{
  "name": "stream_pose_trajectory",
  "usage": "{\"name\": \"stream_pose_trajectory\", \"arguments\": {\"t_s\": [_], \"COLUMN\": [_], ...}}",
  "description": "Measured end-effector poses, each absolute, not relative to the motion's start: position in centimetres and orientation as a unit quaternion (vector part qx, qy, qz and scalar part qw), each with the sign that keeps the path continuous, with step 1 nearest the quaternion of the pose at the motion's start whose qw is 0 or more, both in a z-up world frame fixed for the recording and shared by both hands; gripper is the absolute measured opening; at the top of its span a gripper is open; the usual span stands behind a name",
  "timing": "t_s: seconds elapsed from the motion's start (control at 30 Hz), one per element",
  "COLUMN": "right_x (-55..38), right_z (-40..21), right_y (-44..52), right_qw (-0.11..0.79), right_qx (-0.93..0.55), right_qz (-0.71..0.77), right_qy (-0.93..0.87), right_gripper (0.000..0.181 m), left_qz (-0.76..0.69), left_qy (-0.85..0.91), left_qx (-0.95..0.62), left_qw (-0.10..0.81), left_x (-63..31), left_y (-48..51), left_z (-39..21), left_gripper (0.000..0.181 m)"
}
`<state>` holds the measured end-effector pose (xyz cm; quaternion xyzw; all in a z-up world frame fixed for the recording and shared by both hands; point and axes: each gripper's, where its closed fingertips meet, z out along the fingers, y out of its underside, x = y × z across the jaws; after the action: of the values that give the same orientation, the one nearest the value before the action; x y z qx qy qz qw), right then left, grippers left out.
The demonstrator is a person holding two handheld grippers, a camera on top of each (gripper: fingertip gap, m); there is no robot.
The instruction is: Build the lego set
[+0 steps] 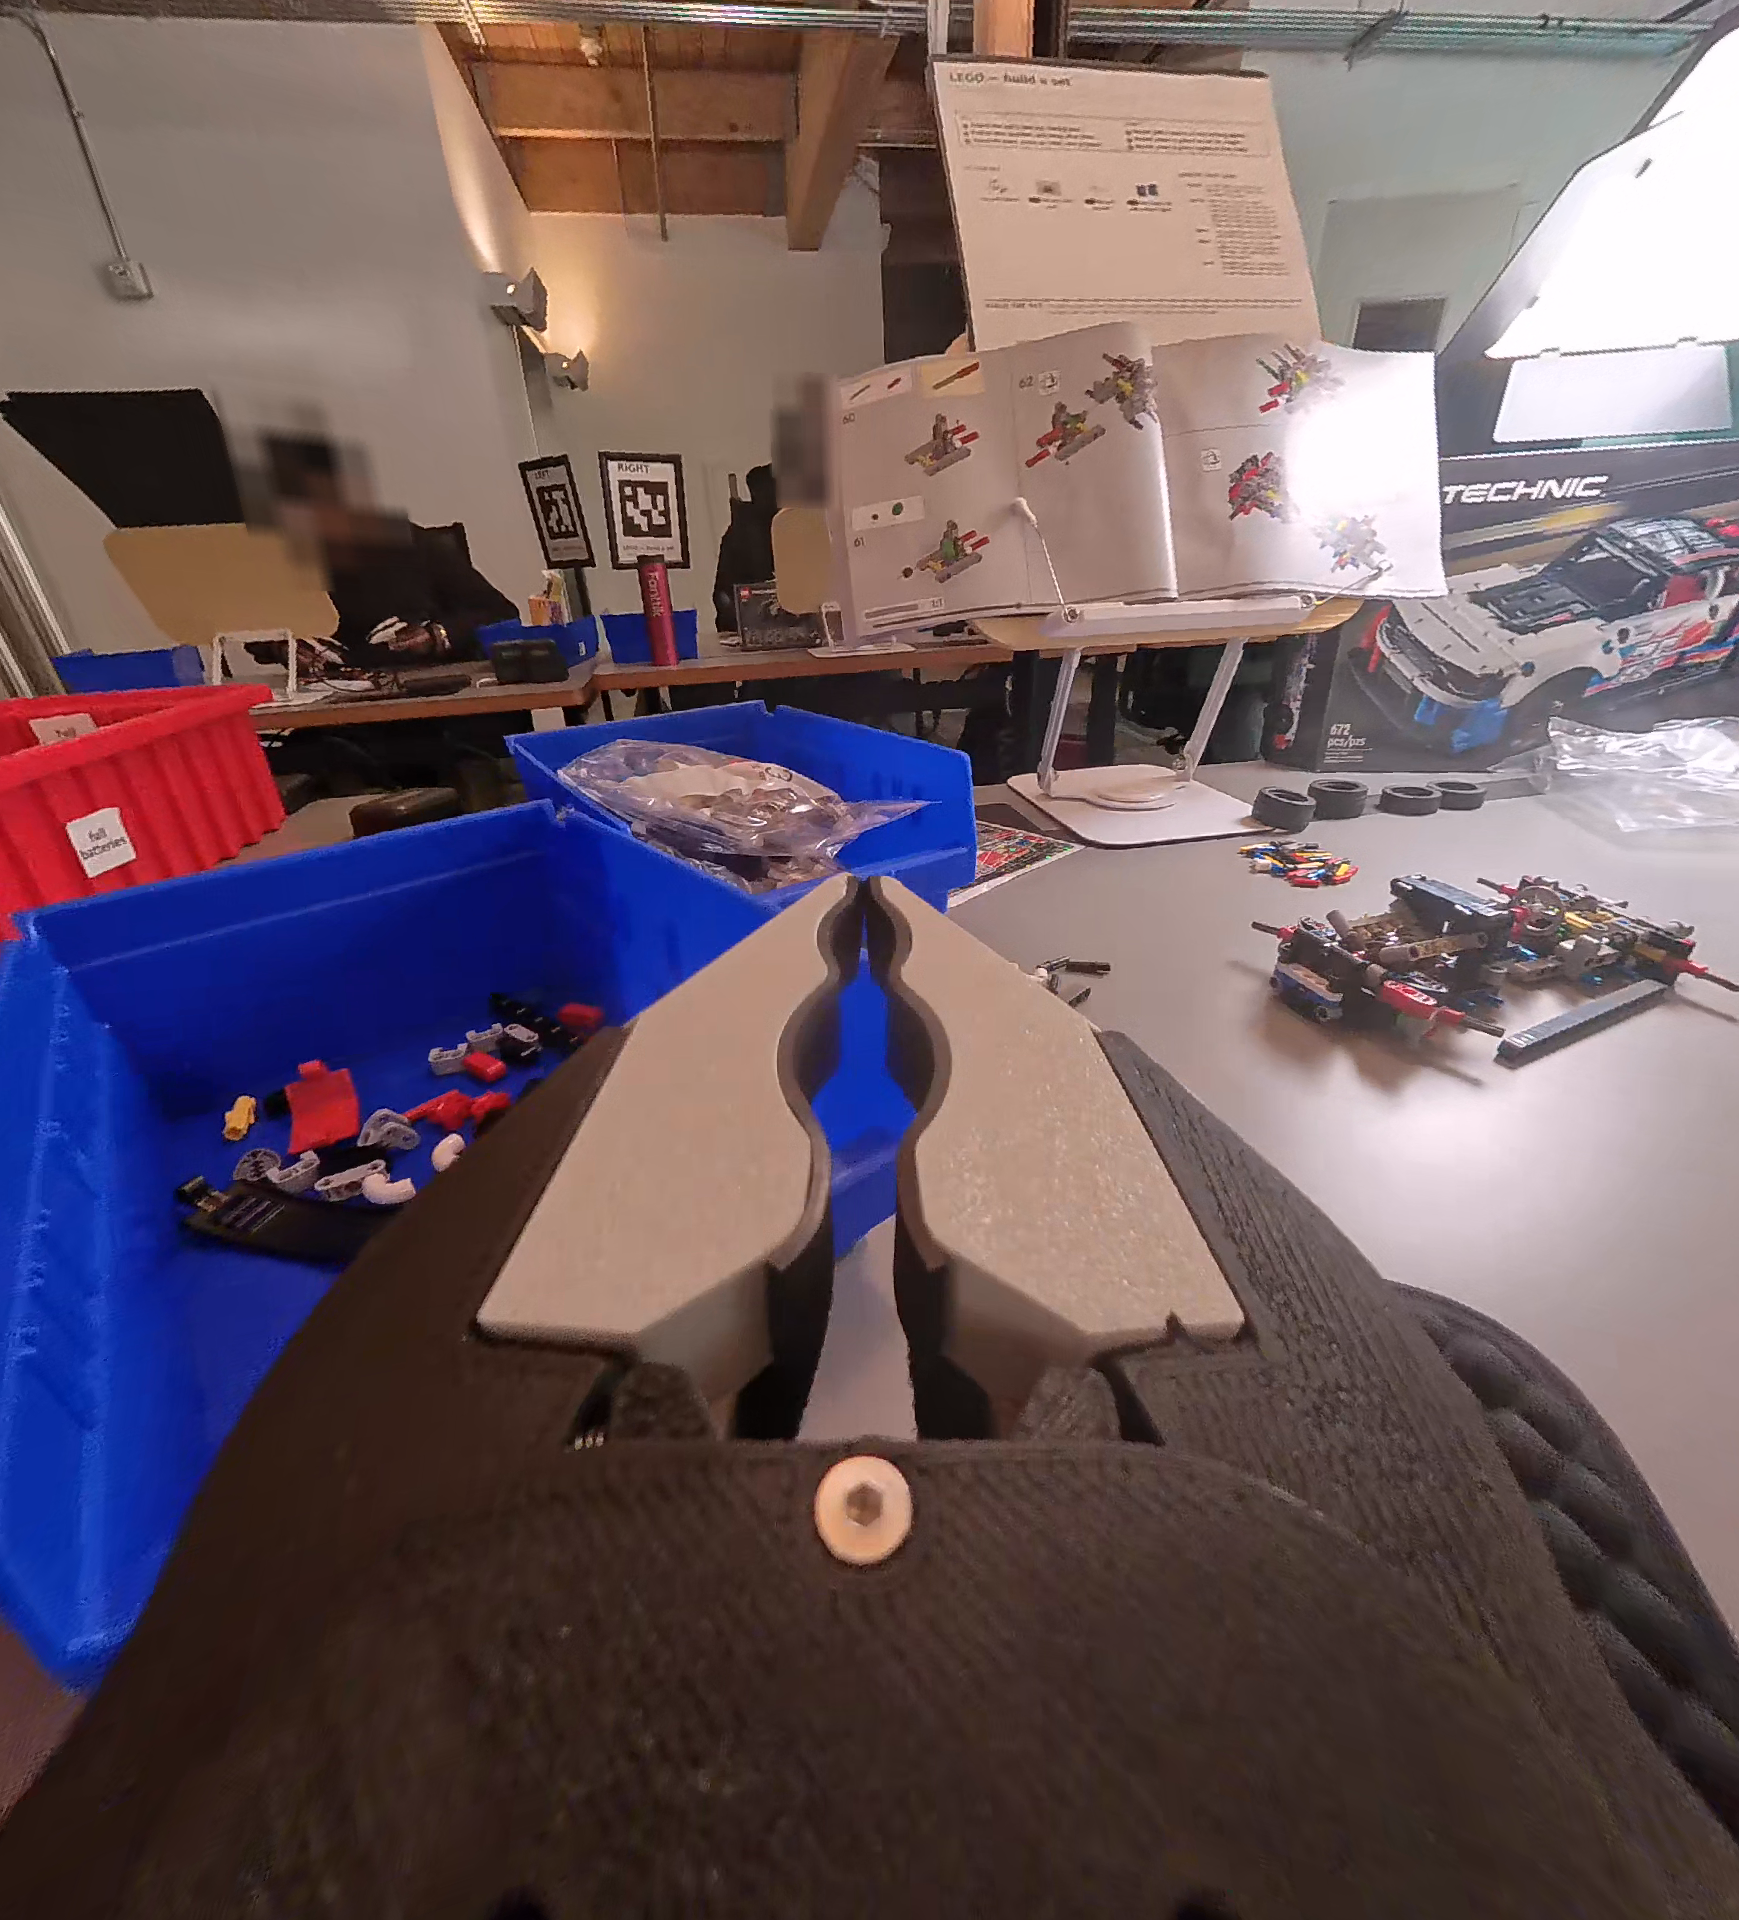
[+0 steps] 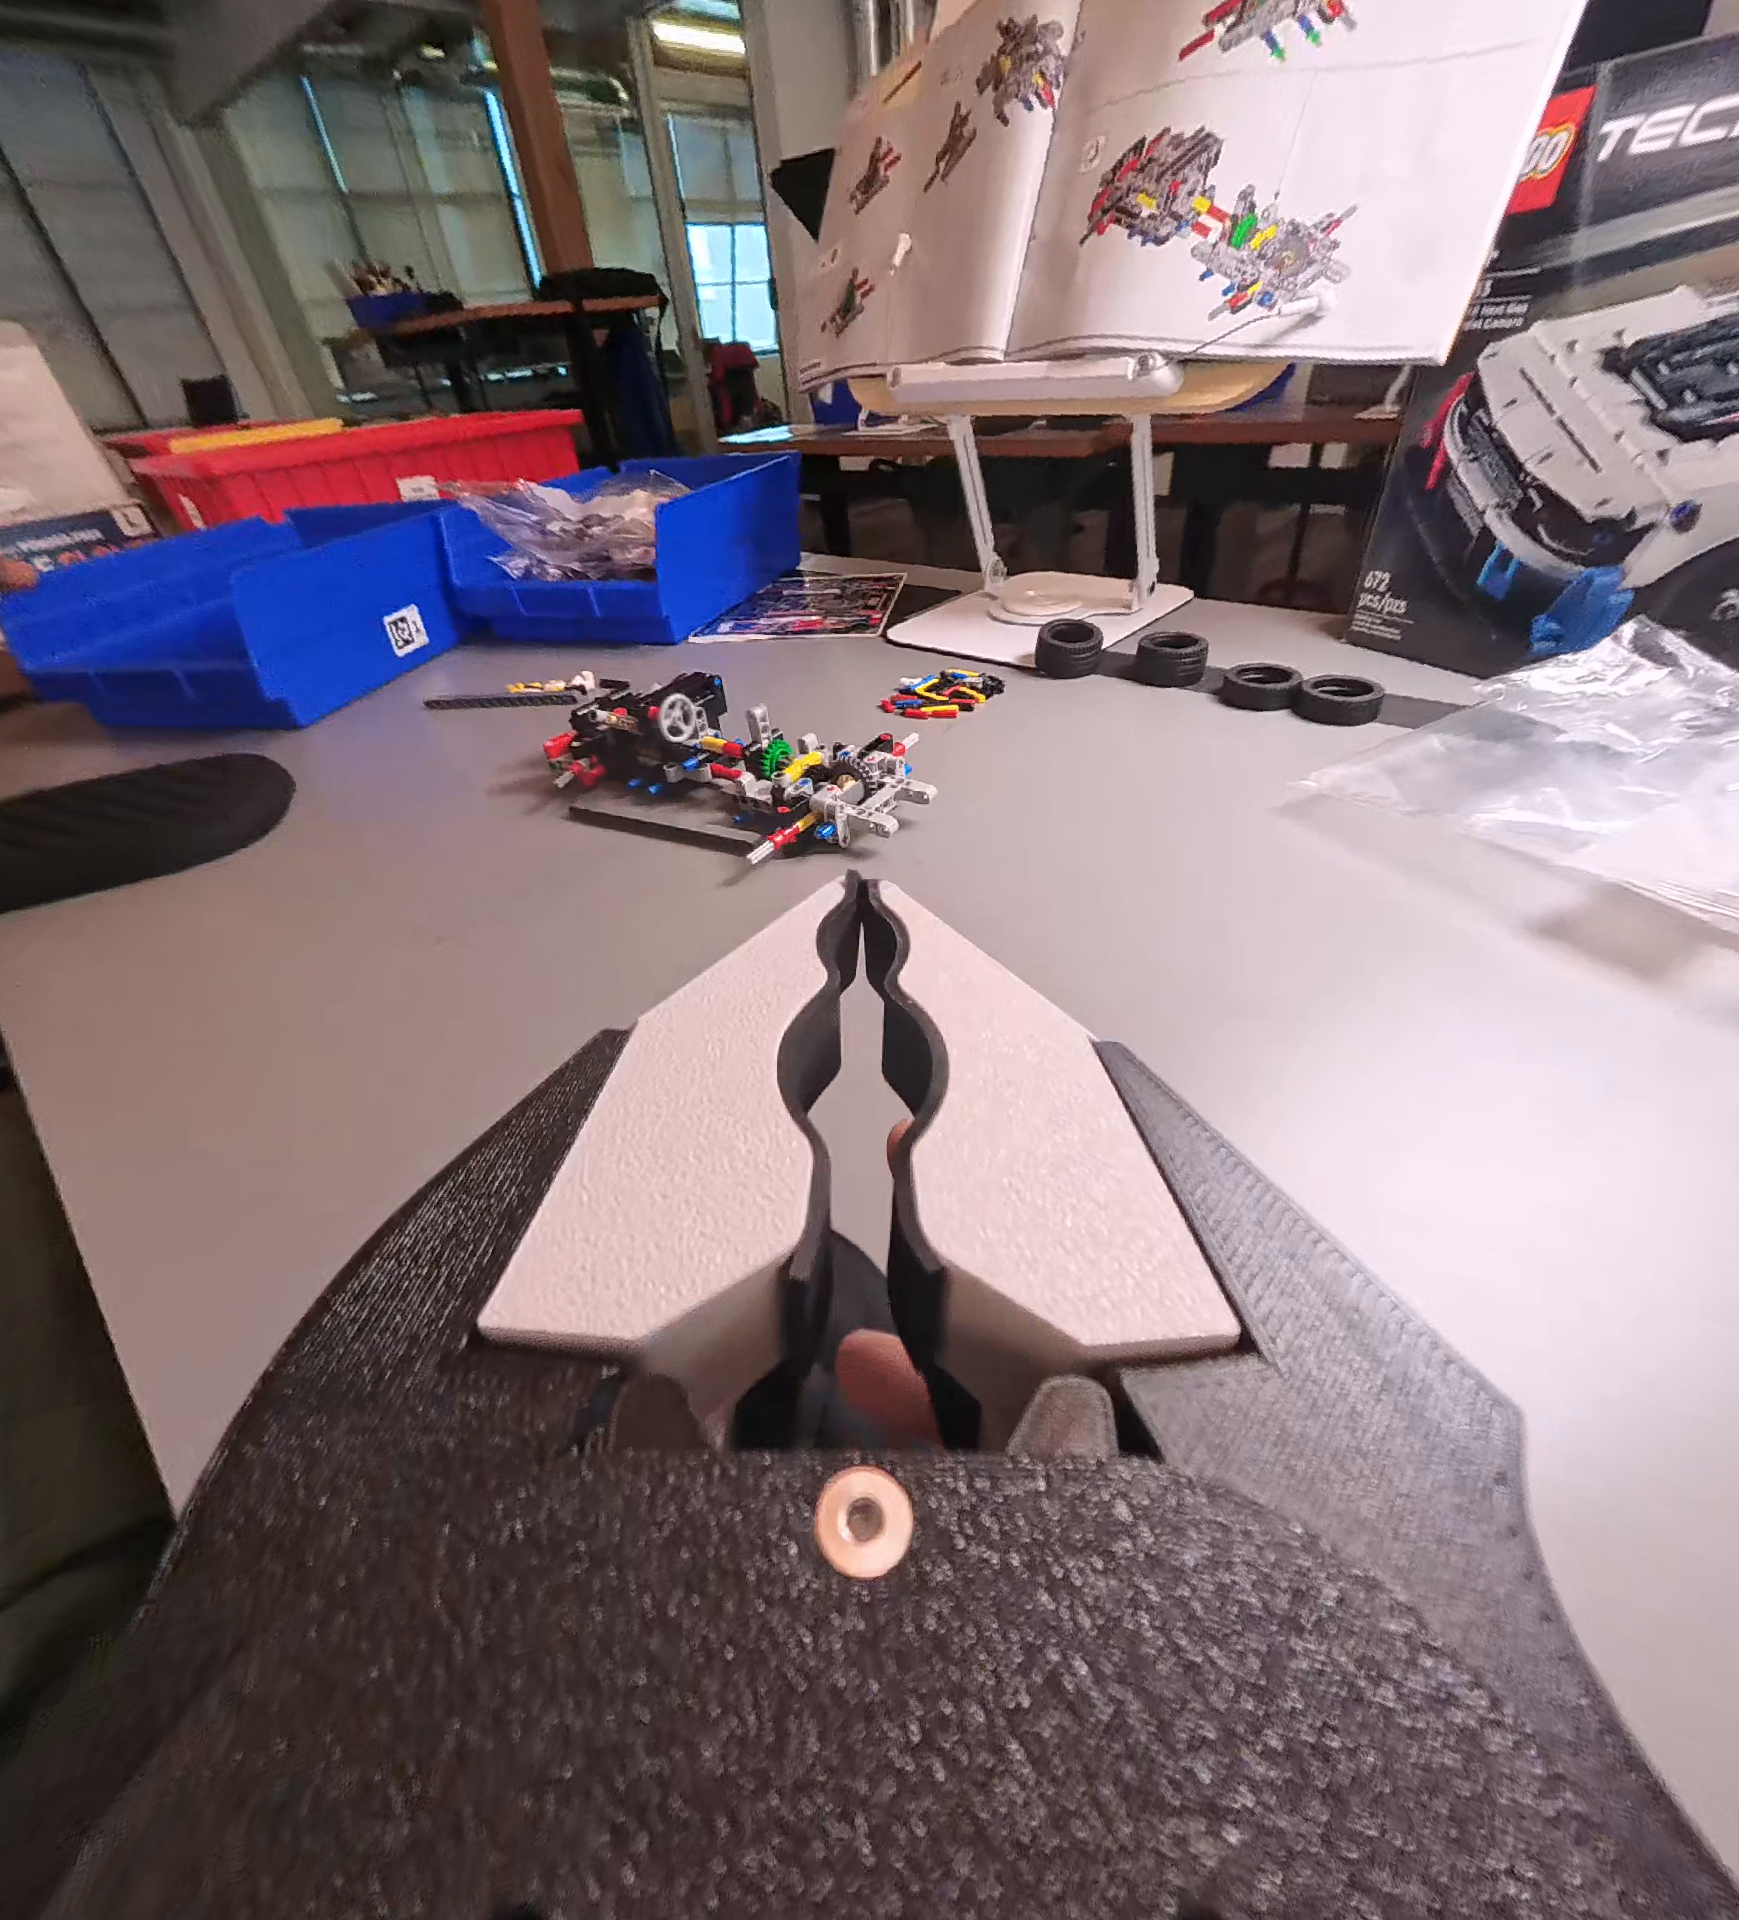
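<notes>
A partly built lego chassis (image 1: 1467, 956) (image 2: 740, 764) lies on the grey table (image 1: 1467, 1195) next to a black beam (image 1: 1582, 1023). My left gripper (image 1: 863, 885) is shut and empty, held over the near blue bin (image 1: 117, 1195), which holds several loose lego pieces (image 1: 356, 1132). My right gripper (image 2: 857, 883) is shut and empty, above the table just short of the chassis. A small pile of pins (image 2: 940, 694) and several black tyres (image 2: 1260, 686) lie behind the chassis. The open instruction booklet (image 2: 1156, 177) sits on a white stand (image 2: 1041, 603).
A second blue bin (image 1: 896, 769) holds bagged parts (image 1: 719, 800). Red bins (image 1: 65, 810) stand at the left. The set's box (image 2: 1623, 416) and clear plastic bags (image 2: 1623, 779) are at the right. People sit at a far table (image 1: 408, 613). The other gripper's black body (image 2: 117, 810) shows at the left. Spacing between my two grippers at the tips: around 60 centimeters. The black beam (image 1: 1582, 1023) is closer to my right gripper, around 30 centimeters from its tips; the left tips are 40 centimeters off. My right wrist view (image 2: 648, 825) looks at it from another angle.
</notes>
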<state>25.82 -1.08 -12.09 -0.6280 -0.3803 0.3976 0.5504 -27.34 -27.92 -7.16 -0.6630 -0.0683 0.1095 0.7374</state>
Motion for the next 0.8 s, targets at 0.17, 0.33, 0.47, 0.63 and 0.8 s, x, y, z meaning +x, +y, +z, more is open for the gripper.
{"name": "stream_pose_trajectory", "arguments": {"t_s": [0.17, 0.33, 0.47, 0.63, 0.8], "right_x": [27.6, 32.7, 34.8, 33.2, 32.3], "right_z": [-12.0, -13.3, -13.9, -15.1, -15.8], "right_y": [-0.3, -0.3, -1.7, -3.7, -3.7], "right_qw": [0.583, 0.569, 0.542, 0.511, 0.516], "right_qx": [-0.642, -0.697, -0.723, -0.731, -0.733], "right_qz": [0.347, 0.302, 0.295, 0.306, 0.285], "right_qy": [-0.356, -0.314, -0.311, -0.334, -0.339], "right_gripper": [0.0, 0.0, 0.0, 0.0, 0.0], "left_qz": [0.113, 0.122, 0.127, 0.131, 0.14], "left_qy": [-0.068, -0.07, -0.073, -0.079, -0.084], "left_qx": [-0.67, -0.669, -0.668, -0.671, -0.67], "left_qw": [0.731, 0.73, 0.73, 0.726, 0.724], "left_x": [-27.6, -28.0, -28.3, -28.4, -28.7], "left_y": [-27.7, -28.2, -28.3, -28.1, -28.4], "left_z": [-7.8, -7.6, -7.4, -7.6, -7.3], "left_gripper": [0.0, 0.0, 0.0, 0.0, 0.0]}}
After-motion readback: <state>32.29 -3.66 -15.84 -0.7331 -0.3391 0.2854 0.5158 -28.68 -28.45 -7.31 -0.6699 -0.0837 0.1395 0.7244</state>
